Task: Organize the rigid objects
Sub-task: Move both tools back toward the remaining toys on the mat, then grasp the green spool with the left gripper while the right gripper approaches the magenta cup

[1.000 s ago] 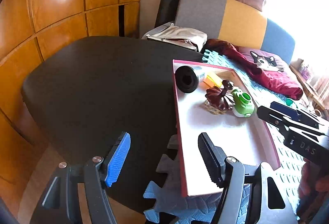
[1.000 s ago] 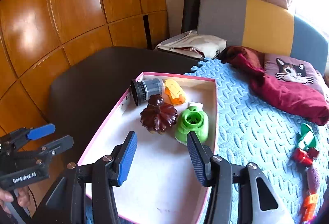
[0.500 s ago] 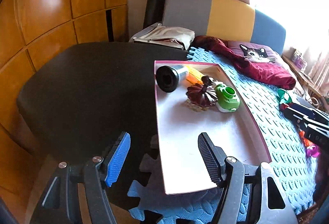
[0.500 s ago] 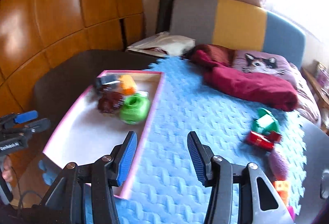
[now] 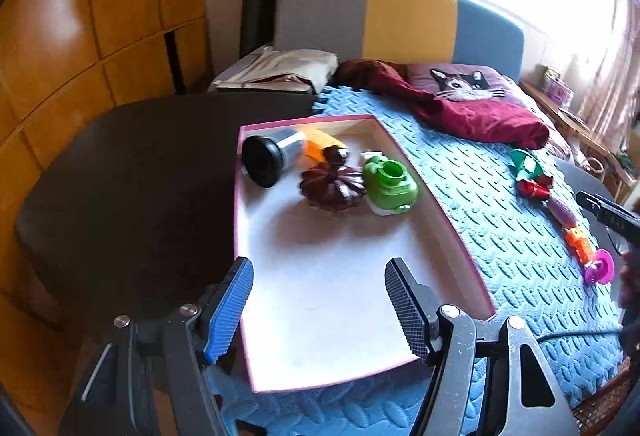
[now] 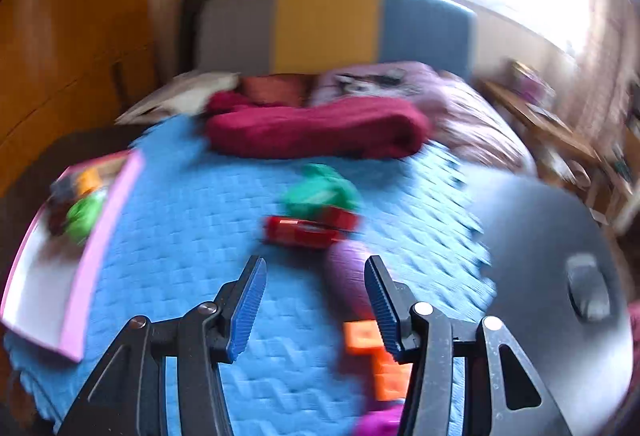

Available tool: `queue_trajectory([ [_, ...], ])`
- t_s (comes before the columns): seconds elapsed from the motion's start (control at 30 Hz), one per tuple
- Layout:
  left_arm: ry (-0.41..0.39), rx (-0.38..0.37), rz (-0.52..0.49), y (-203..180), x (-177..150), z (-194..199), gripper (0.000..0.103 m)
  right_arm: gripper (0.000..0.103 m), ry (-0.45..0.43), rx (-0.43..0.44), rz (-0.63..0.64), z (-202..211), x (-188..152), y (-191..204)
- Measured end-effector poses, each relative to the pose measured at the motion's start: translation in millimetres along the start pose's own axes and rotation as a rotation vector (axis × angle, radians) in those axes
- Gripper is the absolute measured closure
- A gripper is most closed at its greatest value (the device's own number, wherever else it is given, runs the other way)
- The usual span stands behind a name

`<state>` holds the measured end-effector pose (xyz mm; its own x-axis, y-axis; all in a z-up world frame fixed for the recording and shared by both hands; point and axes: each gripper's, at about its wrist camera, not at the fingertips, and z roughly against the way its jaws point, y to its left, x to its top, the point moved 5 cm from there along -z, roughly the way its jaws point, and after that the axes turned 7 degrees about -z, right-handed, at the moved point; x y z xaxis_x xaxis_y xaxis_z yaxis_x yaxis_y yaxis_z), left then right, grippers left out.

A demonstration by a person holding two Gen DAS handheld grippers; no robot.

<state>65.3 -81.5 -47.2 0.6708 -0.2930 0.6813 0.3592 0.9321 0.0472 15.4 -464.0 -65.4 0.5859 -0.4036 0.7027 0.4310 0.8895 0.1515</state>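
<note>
A pink-rimmed white tray (image 5: 436, 224) lies on the blue foam mat (image 5: 480, 204). In it are a black cylinder (image 5: 266, 158), an orange piece (image 5: 318, 144), a dark brown ribbed toy (image 5: 332, 188) and a green toy (image 5: 390, 184). My left gripper (image 5: 320, 310) hangs open over the tray's near end, holding nothing. In the blurred right wrist view my right gripper (image 6: 316, 302) is open above the mat, beside a purple toy (image 6: 346, 274), a red toy (image 6: 300, 230), a green toy (image 6: 318, 192) and orange blocks (image 6: 380, 356). The right gripper (image 5: 604, 210) also shows at the left wrist view's right edge.
A dark red cloth (image 5: 472, 112) and a cat-print pillow (image 5: 464, 82) lie at the mat's far side before a grey, yellow and blue headboard (image 5: 400, 20). A pink toy (image 5: 598, 268) sits near the orange blocks. Dark round surfaces (image 5: 132, 176) flank the mat; wooden panels stand left.
My right gripper swung right, from over the tray to above the loose toys on the mat. My left gripper shifted toward the tray, which now lies between its fingers in view.
</note>
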Motion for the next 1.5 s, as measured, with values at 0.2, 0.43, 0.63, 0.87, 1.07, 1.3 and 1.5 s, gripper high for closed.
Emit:
queue_trajectory([
  [0.2, 0.001, -0.035, -0.055, -25.1, 14.4, -8.9, 0.034, 0.051, 0.021, -0.077, -0.222, -5.9, 5.1, -49.8],
  [0.43, 0.000, -0.102, -0.125, -64.4, 34.3, -18.1, 0.034, 0.051, 0.042, -0.104, -0.271, -8.2, 2.2, -61.7],
  [0.63, 0.003, -0.148, -0.203, -104.0, 51.5, -31.4, 0.034, 0.051, 0.046, -0.103, -0.286, -7.3, 2.1, -63.2],
  [0.87, 0.020, -0.190, -0.268, -146.9, 75.6, -53.5, 0.034, 0.051, 0.053, -0.083, -0.322, -7.2, 2.5, -66.9],
  [1.07, 0.035, -0.232, -0.286, -176.6, 97.6, -77.1, 0.034, 0.051, 0.038, -0.074, -0.353, -3.1, 4.4, -71.6],
  [1.3, 0.085, -0.294, -0.320, -217.0, 119.9, -116.5, 0.053, 0.051, 0.053, -0.028, -0.388, -4.1, 4.7, -73.8],
  [1.5, 0.123, -0.359, -0.328, -249.2, 134.1, -142.1, 0.054, 0.051, 0.072, -0.002, -0.389, -6.9, 4.1, -70.9],
])
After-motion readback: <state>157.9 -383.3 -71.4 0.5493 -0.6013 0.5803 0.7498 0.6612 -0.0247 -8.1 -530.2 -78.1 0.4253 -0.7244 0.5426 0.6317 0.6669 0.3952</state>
